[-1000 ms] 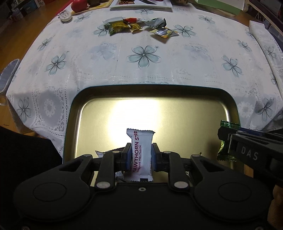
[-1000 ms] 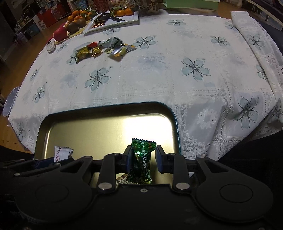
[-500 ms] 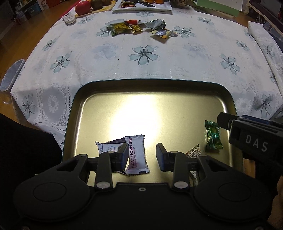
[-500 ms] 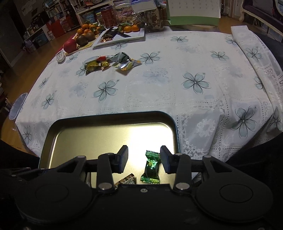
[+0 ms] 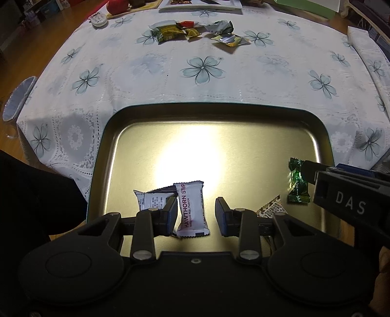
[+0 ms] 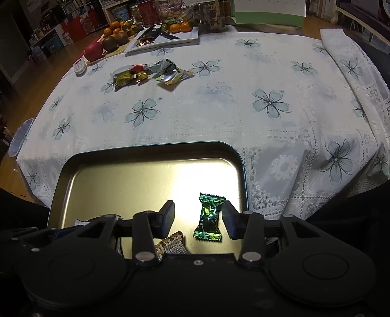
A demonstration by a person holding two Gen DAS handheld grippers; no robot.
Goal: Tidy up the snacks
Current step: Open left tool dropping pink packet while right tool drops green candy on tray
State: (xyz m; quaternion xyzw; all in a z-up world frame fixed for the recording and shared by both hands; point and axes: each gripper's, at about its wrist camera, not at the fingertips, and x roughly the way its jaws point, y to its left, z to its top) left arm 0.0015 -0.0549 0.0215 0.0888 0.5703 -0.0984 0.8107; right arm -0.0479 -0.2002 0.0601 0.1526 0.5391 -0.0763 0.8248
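A gold metal tray (image 5: 243,131) (image 6: 121,175) lies at the near table edge. My left gripper (image 5: 196,214) is open above it; a white Hawthorn Strip packet (image 5: 192,209) lies loose between the fingers, over another white packet (image 5: 151,200). My right gripper (image 6: 198,218) is open; a green candy (image 6: 209,220) (image 5: 296,185) lies in the tray by its right finger. A brown patterned snack (image 6: 170,245) (image 5: 270,209) lies near it. Several loose snack packets (image 5: 195,33) (image 6: 151,73) sit far across the flowered tablecloth.
The right gripper's body (image 5: 351,204) shows at the right of the left wrist view. At the far edge stand a white plate (image 6: 165,39), oranges and a red apple (image 6: 93,51), a small round tin (image 6: 80,67) and a green box (image 6: 268,14).
Both grippers have opened and let go: the Hawthorn Strip packet and the green candy now lie in the tray. Both grippers have drawn back and up a little.
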